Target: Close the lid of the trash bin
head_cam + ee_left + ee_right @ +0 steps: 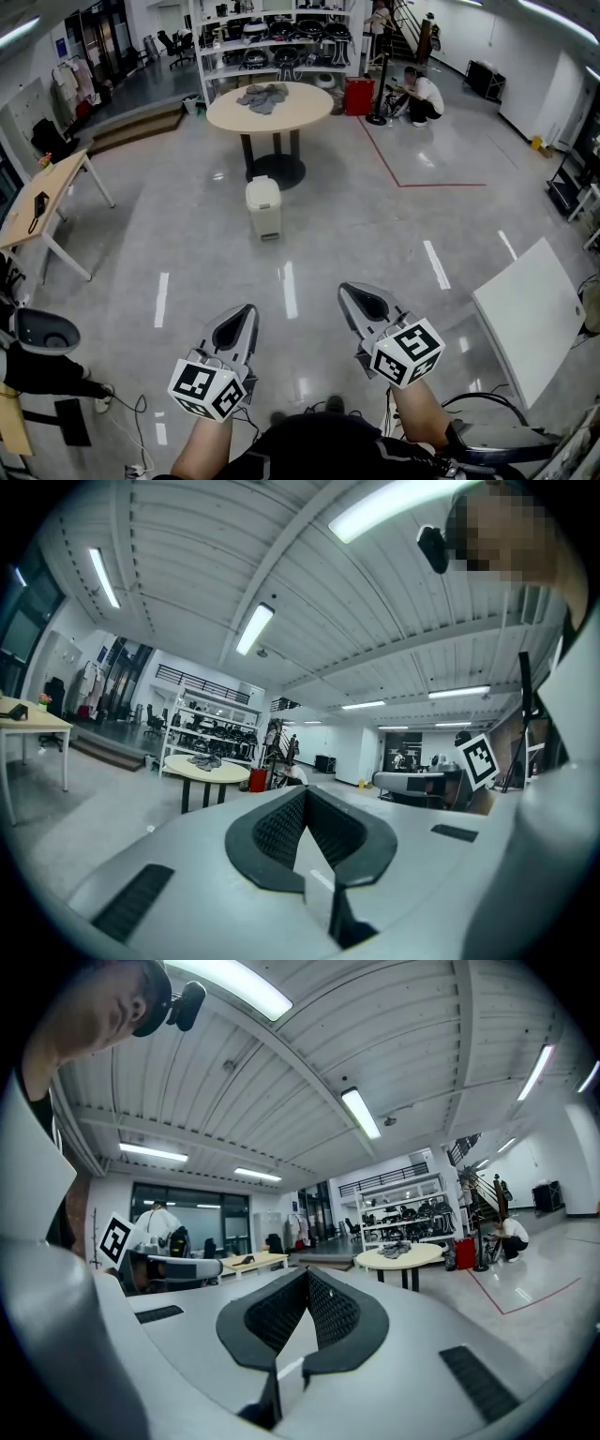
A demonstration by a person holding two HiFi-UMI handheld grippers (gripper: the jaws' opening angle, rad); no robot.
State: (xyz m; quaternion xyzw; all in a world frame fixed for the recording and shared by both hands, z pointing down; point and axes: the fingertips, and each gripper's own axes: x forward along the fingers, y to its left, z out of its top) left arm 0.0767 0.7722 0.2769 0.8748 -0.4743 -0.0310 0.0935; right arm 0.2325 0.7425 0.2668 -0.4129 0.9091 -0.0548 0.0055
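- Your left tool [249, 309] and right tool [344, 291] are both pressed together, with nothing between the jaws.
- The trash bin [263, 206] stands upright on the floor, well ahead of both tools, just before the foot of the round surface [272, 108].
- It lies almost straight beyond your left tool, so that hand looks the nearer.
- The lid is too small to tell whether it is up or down, and neither gripper view shows the bin.

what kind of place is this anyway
Probably an open indoor lab or workshop: a wide polished floor marked with red tape lines, metal shelving loaded with gear at the far end, and a round table with a small trash bin near it.
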